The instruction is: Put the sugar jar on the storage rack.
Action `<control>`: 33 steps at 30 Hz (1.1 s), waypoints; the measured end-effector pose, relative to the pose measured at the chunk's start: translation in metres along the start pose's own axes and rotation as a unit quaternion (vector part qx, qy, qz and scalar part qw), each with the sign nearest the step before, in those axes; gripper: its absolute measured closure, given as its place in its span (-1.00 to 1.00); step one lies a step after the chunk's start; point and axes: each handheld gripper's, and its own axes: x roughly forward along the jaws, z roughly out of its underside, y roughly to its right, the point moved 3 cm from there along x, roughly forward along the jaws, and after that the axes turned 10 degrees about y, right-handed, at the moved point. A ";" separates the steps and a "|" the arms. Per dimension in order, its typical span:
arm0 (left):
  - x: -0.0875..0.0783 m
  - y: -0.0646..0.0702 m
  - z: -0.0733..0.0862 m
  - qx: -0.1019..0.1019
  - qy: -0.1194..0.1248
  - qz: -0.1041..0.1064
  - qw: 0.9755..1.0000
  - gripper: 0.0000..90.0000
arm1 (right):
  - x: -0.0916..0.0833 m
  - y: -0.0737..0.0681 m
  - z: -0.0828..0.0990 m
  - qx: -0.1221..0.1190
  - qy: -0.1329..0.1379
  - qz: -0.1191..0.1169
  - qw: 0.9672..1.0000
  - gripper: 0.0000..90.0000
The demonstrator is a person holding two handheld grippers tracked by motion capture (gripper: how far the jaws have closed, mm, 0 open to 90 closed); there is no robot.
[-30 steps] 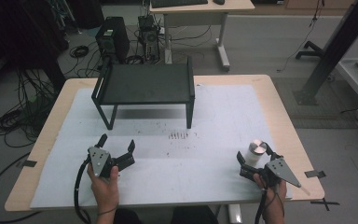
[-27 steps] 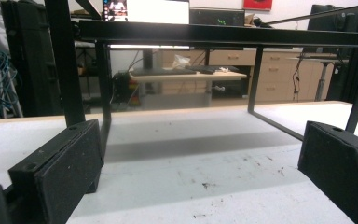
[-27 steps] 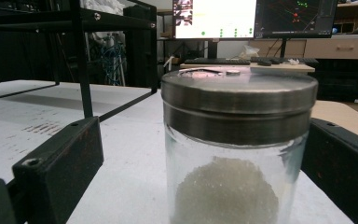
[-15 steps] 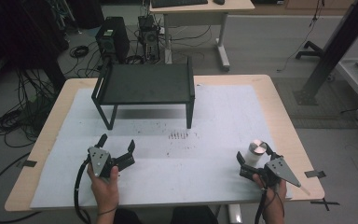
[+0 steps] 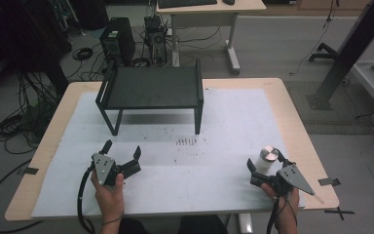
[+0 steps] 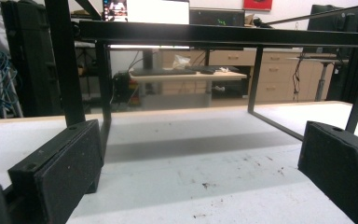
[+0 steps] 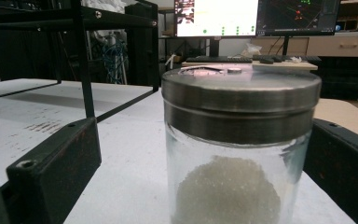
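Jar (image 7: 240,154) between spread right claw (image 5: 265,168) near table edge, left claw (image 5: 121,153) apart

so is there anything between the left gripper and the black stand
Nothing solid: in the high view only bare white sheet with dark specks separates the left gripper from the black stand.

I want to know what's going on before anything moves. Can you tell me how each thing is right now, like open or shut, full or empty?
Jar: upright on the table, metal lid on, white grains inside, about half full.
Black shelf: standing on its legs, nothing on top.
Left gripper: open, holding nothing, pointing toward the shelf.
Right gripper: open, jaws either side of the jar, not squeezing it.
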 end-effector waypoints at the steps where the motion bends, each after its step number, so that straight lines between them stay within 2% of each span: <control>1: 0.000 0.000 0.000 0.000 0.000 0.000 1.000 -0.99 | 0.000 0.000 0.000 0.004 -0.002 0.000 1.000 -0.99; 33: 0.000 0.000 0.000 0.000 0.000 0.000 1.000 -0.99 | 0.000 0.000 0.000 0.003 -0.002 -0.001 1.000 -0.98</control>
